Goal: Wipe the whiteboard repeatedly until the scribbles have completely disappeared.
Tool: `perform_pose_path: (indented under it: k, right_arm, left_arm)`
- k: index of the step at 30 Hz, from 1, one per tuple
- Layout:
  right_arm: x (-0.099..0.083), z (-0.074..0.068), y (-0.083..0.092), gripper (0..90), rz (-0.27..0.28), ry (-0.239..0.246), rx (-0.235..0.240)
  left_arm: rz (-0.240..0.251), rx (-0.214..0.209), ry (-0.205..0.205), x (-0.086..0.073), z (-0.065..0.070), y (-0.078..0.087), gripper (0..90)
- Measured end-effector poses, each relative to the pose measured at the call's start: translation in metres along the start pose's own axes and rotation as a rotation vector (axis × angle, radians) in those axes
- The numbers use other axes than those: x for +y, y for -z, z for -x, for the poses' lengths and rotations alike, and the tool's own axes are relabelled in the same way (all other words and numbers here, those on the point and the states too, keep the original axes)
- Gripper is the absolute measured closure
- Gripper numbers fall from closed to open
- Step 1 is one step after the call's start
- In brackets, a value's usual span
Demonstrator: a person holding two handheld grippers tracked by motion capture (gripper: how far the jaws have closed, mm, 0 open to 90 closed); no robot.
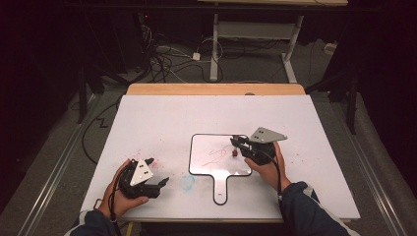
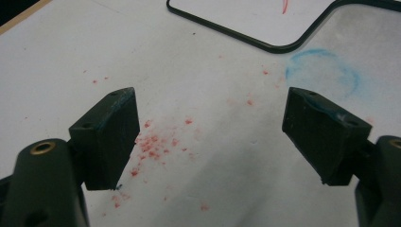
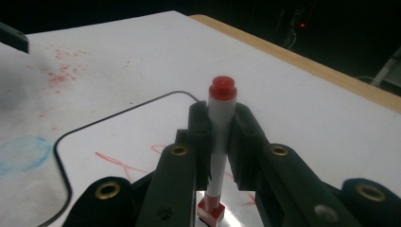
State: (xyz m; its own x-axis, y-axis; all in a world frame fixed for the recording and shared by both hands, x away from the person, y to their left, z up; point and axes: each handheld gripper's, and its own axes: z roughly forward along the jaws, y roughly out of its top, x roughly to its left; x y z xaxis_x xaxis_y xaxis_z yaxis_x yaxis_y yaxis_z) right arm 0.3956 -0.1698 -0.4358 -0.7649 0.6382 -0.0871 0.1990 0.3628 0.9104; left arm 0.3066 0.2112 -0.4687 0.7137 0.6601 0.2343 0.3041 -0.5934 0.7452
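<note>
Landmark: small whiteboard [image 1: 206, 147] with black rim and paddle handle, lying flat near the middle of the white tabletop [image 1: 162, 118], handle toward the person.

Left gripper [image 1: 156, 173]: sits on the tabletop left of the whiteboard, near the front edge, held in the person's left hand [image 1: 118, 194]. Jaws stand wide apart with nothing between them. In the left gripper view its inner pads [image 2: 118, 137] frame bare tabletop speckled with red marker specks [image 2: 151, 146]. A faint blue ring smudge [image 2: 321, 71] lies just beyond the right-hand jaw, beside the whiteboard's rounded corner and handle junction.

Whiteboard surface: red scribble [image 1: 215, 156] near its centre.

Right gripper [image 1: 237, 145]: over the right part of the whiteboard, held in the right hand [image 1: 269, 169], grey three-cornered plate on top. Jaws closed narrow on a red marker [image 3: 218, 142], clamped about mid-barrel. Marker is roughly upright; the red end with round knob points up, the other red end is at the board surface, close to the scribble. Cannot tell if the lower end touches.
</note>
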Motion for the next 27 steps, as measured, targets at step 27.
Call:
perform_pose_path:
  k: [27]
  right_arm:
    - [0.006,0.011,-0.030,81.2,0.038,-0.046,-0.090]
  left_arm:
    - [0.014,-0.008,-0.008,0.002,0.002,0.002,18.6]
